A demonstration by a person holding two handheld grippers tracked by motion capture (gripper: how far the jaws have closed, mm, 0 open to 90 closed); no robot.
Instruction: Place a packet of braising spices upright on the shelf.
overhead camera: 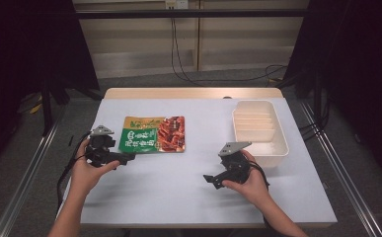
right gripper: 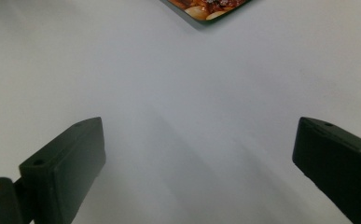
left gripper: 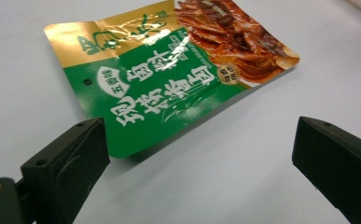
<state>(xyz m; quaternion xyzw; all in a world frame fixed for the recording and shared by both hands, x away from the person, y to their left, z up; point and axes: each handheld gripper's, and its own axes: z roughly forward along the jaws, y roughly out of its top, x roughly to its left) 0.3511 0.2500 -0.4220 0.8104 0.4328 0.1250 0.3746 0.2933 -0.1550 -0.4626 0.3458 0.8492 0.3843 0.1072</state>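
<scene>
A flat snack packet (overhead camera: pixel 154 134), green and gold with a picture of red-brown food, lies on the white table (overhead camera: pixel 188 197) left of centre. My left gripper (overhead camera: pixel 129 158) rests low at the table's left, just below the packet's lower left corner, jaws wide apart with nothing between them. In the left gripper view the packet (left gripper: pixel 169 79) lies just beyond the jaws, which stand clear of it. My right gripper (overhead camera: pixel 209 180) sits right of centre, pointing left, open and empty. In the right gripper view a corner of the packet (right gripper: pixel 206 8) shows at the top edge.
A cream plastic tray (overhead camera: pixel 277 150) with dividers at its far end stands at the table's right, just behind my right hand. The table's far edge is a bare wooden strip (overhead camera: pixel 193 93). Cables run across the floor beyond.
</scene>
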